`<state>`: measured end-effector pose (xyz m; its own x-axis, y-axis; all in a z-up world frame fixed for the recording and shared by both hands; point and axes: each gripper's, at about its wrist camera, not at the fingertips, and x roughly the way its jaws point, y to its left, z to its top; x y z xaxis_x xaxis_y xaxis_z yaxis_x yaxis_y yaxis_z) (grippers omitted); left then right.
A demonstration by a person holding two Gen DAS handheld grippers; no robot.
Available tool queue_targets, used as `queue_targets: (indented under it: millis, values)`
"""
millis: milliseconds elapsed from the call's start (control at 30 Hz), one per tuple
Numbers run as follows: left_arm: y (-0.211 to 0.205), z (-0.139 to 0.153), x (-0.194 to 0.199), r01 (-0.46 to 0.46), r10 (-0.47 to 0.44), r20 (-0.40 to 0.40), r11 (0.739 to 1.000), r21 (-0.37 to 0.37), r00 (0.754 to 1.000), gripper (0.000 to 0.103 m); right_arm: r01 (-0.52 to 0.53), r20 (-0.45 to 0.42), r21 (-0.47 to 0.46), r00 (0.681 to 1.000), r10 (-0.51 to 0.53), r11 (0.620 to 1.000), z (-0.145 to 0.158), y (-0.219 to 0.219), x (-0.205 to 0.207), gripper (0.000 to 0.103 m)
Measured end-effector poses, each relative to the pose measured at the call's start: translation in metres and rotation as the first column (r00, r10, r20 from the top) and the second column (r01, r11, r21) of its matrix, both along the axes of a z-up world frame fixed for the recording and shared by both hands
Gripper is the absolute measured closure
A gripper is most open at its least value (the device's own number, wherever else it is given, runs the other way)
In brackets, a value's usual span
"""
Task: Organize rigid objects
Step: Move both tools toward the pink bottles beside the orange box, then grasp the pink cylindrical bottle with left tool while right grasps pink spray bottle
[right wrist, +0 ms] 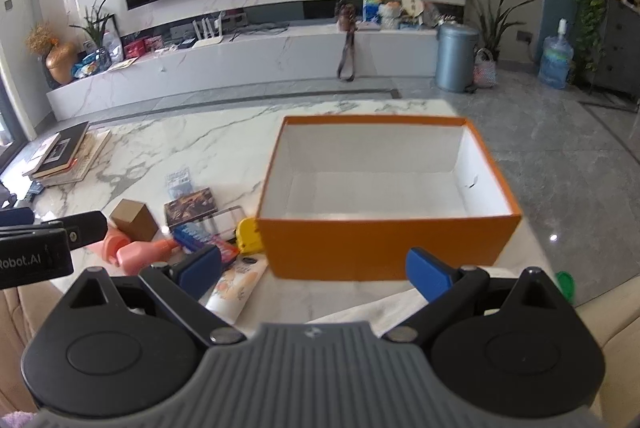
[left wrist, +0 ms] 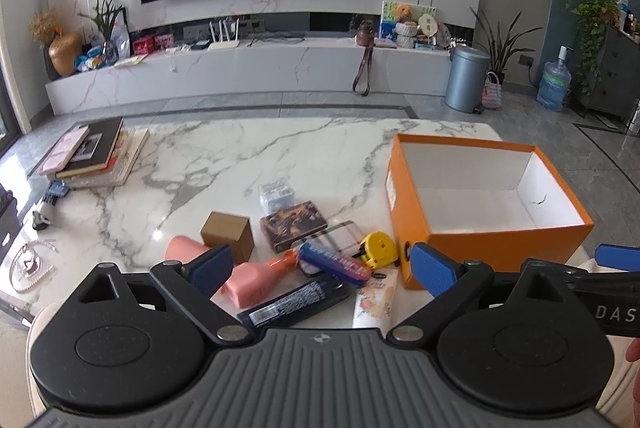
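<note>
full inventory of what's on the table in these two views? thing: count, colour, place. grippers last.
orange box: 1, orange outside, white inside, empty, right part of the table
marble table: 1, white with grey veins, under everything
tape measure: 1, yellow, against the box's left side
wooden block: 1, brown, left of the pile
pink bottle: 1, pink with orange neck, lying down at the near edge
dark printed box: 1, brown-black, middle of the pile
blue tube: 1, blue, lying across the pile
book stack: 1 stack, mixed colours, far left corner
left gripper: 1, black with blue pads, open over the pile
right gripper: 1, same, open before the box
</note>
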<state>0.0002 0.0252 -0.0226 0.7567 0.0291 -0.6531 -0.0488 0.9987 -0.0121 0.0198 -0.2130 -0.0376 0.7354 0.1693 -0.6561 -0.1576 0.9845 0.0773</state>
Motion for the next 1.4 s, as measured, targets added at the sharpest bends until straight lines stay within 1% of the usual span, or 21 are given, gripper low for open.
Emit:
queue_targets:
  millis: [100, 133, 167, 200, 267, 333, 400, 433, 500, 567, 633, 700, 767, 833, 867, 900, 1000, 1133, 1200, 1300, 1400]
  values:
    - [0.019, -0.007, 0.004, -0.015, 0.014, -0.026, 0.999, -0.036, 1.0, 0.001, -0.024, -0.029, 0.031, 0.999, 0.025, 0.999, -0.008, 0.004, 0.005, 0.005]
    - [0.025, -0.01, 0.005, -0.013, 0.011, -0.04, 0.999, -0.049, 0.999, 0.004, -0.03, -0.032, 0.041, 0.999, 0.031, 0.999, -0.011, 0.006, 0.007, 0.006]
    - [0.03, -0.013, 0.007, -0.012, 0.008, -0.057, 0.998, -0.06, 0.998, 0.012, -0.038, -0.035, 0.049, 0.999, 0.04, 0.998, -0.014, 0.008, 0.008, 0.007]
    - [0.034, -0.016, 0.008, -0.014, 0.009, -0.073, 0.998, -0.066, 0.997, 0.017, -0.049, -0.042, 0.051, 0.998, 0.051, 0.997, -0.017, 0.011, 0.011, 0.008]
    - [0.042, -0.022, 0.011, -0.011, 0.004, -0.101, 0.997, -0.076, 0.995, 0.021, -0.068, -0.066, 0.056, 0.995, 0.072, 0.996, -0.023, 0.017, 0.017, 0.019]
    - [0.052, -0.029, 0.014, 0.007, -0.018, -0.123, 0.996, -0.093, 0.992, 0.024, -0.099, -0.095, 0.068, 0.99, 0.105, 0.993, -0.03, 0.025, 0.025, 0.022]
    - [0.06, -0.035, 0.018, 0.017, -0.032, -0.137, 0.994, -0.109, 0.99, 0.029, -0.131, -0.109, 0.067, 0.984, 0.138, 0.989, -0.035, 0.036, 0.033, 0.026]
    - [0.065, -0.037, 0.021, 0.018, -0.035, -0.147, 0.993, -0.117, 0.989, 0.031, -0.148, -0.119, 0.066, 0.981, 0.155, 0.987, -0.037, 0.041, 0.038, 0.029]
    - [0.076, -0.041, 0.029, -0.008, -0.013, -0.169, 0.992, -0.126, 0.986, 0.035, -0.179, -0.14, 0.069, 0.972, 0.187, 0.982, -0.041, 0.054, 0.049, 0.035]
    - [0.088, -0.046, 0.038, -0.063, 0.037, -0.198, 0.99, -0.124, 0.979, 0.038, -0.209, -0.16, 0.08, 0.962, 0.22, 0.975, -0.045, 0.067, 0.061, 0.043]
    - [0.101, -0.049, 0.047, -0.115, 0.083, -0.217, 0.984, -0.139, 0.973, 0.039, -0.243, -0.169, 0.079, 0.952, 0.253, 0.967, -0.049, 0.083, 0.072, 0.044]
    - [0.113, -0.052, 0.055, -0.154, 0.113, -0.238, 0.975, -0.16, 0.965, 0.044, -0.28, -0.175, 0.073, 0.941, 0.289, 0.957, -0.053, 0.1, 0.083, 0.047]
    - [0.126, -0.058, 0.067, -0.185, 0.134, -0.264, 0.966, -0.179, 0.955, 0.046, -0.314, -0.192, 0.073, 0.927, 0.323, 0.946, -0.058, 0.116, 0.093, 0.051]
    - [0.138, -0.067, 0.078, -0.215, 0.15, -0.302, 0.957, -0.196, 0.941, 0.046, -0.337, -0.219, 0.083, 0.912, 0.347, 0.938, -0.063, 0.131, 0.104, 0.053]
    - [0.143, -0.07, 0.081, -0.217, 0.15, -0.31, 0.957, -0.195, 0.939, 0.046, -0.341, -0.232, 0.09, 0.907, 0.352, 0.936, -0.067, 0.138, 0.11, 0.053]
    - [0.146, -0.073, 0.086, -0.203, 0.139, -0.316, 0.962, -0.181, 0.939, 0.046, -0.34, -0.245, 0.097, 0.903, 0.354, 0.935, -0.07, 0.145, 0.115, 0.053]
    - [0.148, -0.079, 0.098, -0.115, 0.067, -0.354, 0.986, -0.117, 0.933, 0.046, -0.343, -0.295, 0.129, 0.883, 0.366, 0.931, -0.08, 0.164, 0.129, 0.053]
    - [0.16, -0.091, 0.115, -0.053, 0.018, -0.401, 0.996, -0.076, 0.916, 0.044, -0.341, -0.355, 0.149, 0.858, 0.372, 0.928, -0.096, 0.186, 0.141, 0.053]
    - [0.167, -0.096, 0.124, -0.039, 0.007, -0.417, 0.997, -0.068, 0.909, 0.03, -0.345, -0.374, 0.153, 0.847, 0.378, 0.926, -0.102, 0.195, 0.145, 0.053]
    - [0.169, -0.105, 0.137, 0.031, -0.063, -0.423, 0.996, -0.081, 0.904, 0.021, -0.333, -0.407, 0.163, 0.835, 0.371, 0.929, -0.11, 0.203, 0.152, 0.053]
    - [0.165, -0.115, 0.15, 0.096, -0.1, -0.438, 0.995, -0.032, 0.893, 0.016, -0.314, -0.439, 0.163, 0.826, 0.354, 0.935, -0.117, 0.209, 0.162, 0.052]
